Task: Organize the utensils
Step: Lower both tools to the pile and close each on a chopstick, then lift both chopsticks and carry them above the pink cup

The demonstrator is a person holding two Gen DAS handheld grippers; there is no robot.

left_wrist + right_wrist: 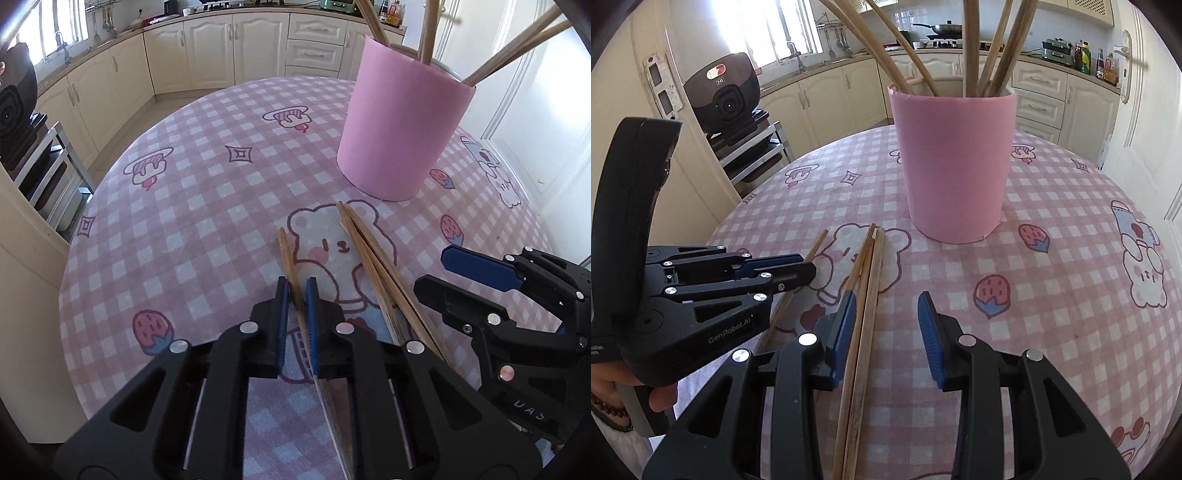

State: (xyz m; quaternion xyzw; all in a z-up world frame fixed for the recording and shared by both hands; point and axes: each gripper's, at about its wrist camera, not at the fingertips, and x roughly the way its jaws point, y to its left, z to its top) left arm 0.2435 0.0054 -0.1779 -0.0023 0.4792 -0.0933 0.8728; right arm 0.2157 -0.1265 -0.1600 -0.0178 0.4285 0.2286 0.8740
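A single wooden chopstick [286, 251] lies on the pink checked tablecloth [184, 221], and my left gripper [296, 291] is shut on it, blue pads on either side. To its right, a small bundle of chopsticks [364, 247] also lies flat. In the right wrist view that bundle [871, 258] runs between the spread fingers of my right gripper [888, 306], close to the left pad [847, 317]; the gripper is open. A tall pink cup [955, 162] stands upright just beyond, with several chopsticks [997, 55] leaning inside. The left gripper [809, 271] sits to the left.
The table is round, and its edge [85, 229] curves away on the left and far side. A black appliance [727, 99] sits on a metal rack left of the table. Cream kitchen cabinets [221, 51] line the back. A hand [661, 398] holds the left gripper's handle.
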